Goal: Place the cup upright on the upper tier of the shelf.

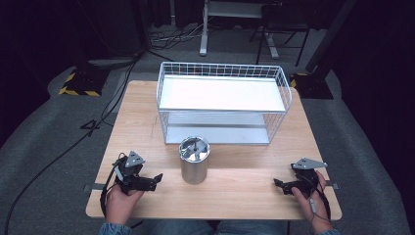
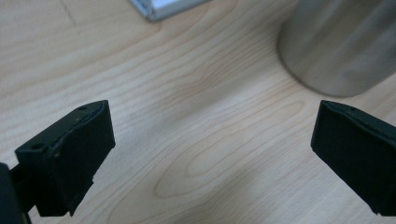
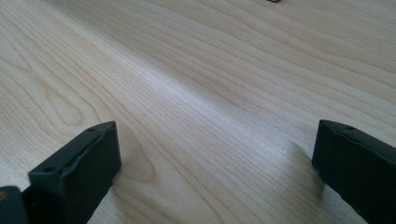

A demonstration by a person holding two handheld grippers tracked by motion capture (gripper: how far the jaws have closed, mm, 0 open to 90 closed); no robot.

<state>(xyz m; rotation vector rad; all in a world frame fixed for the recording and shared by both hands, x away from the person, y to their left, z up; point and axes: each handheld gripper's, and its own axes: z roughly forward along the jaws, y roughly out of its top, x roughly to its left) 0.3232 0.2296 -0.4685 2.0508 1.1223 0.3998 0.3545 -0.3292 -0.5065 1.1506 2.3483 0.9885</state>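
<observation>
Shiny metal can (image 1: pixel 195 160) standing upright in the middle of the wooden table (image 1: pixel 147 122), just near of the white wire rack (image 1: pixel 222 100). Left gripper (image 1: pixel 155 179) resting low at the near left, jaws spread wide with nothing between them, pointing right toward the can but not touching it. Same can up close at the top right in the left gripper view (image 2: pixel 343 44). Right gripper (image 1: pixel 277 183) at the near right, well apart from the can, jaws wide apart too, bare wood between them
</observation>
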